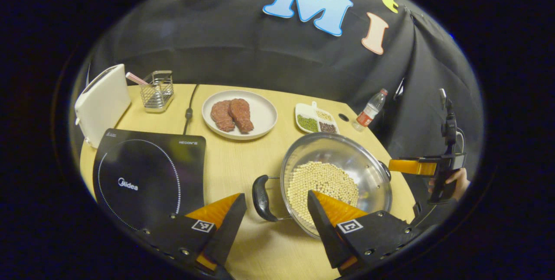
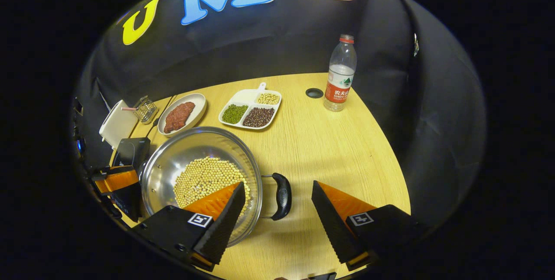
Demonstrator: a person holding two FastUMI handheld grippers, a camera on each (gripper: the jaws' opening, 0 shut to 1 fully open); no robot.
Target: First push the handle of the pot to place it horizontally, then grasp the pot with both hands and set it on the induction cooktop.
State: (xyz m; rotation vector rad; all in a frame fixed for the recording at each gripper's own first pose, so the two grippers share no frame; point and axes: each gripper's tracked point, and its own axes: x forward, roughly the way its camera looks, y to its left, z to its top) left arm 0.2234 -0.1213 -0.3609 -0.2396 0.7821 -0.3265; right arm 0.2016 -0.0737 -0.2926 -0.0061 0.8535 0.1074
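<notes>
The pot (image 1: 336, 180), a shiny steel pan with a layer of pale beans (image 1: 321, 184) on its bottom, sits on the wooden table (image 1: 243, 163) at about 5 o'clock in the left gripper view. Its near handle (image 1: 261, 197), a dark loop, lies flat at the pot's 9 o'clock side. The left gripper (image 1: 275, 208) hovers with its jaws spread wide, released, one finger on each side of that handle; whether either finger touches it cannot be told.

In the right gripper view the pot's other handle (image 2: 282, 195) sticks out at the pot's 3 o'clock side, and the right gripper (image 2: 277, 204) is likewise released, its fingers wide apart and straddling this handle, gripping nothing. From the left gripper view the right gripper (image 1: 412, 166) appears at 3 o'clock, just beside the pot's far rim, held by a hand (image 1: 455, 180).

The induction cooktop (image 1: 149, 176) lies at 8 o'clock in the left gripper view, well apart from the pot, with bare table between them. Its cord (image 1: 189, 111) runs toward 12 o'clock. Behind the cooktop stand a white toaster (image 1: 102, 104) and a wire basket (image 1: 157, 90). A white plate (image 1: 239, 114) with two pieces of raw meat (image 1: 232, 115) lies beyond the pot at 11 o'clock, near the cord. A divided dish (image 2: 250, 109) of green, dark and pale beans sits at 12 o'clock from the pot, and a water bottle (image 2: 340, 74) stands upright at 1 o'clock beside a round hole (image 2: 314, 93) in the table.
</notes>
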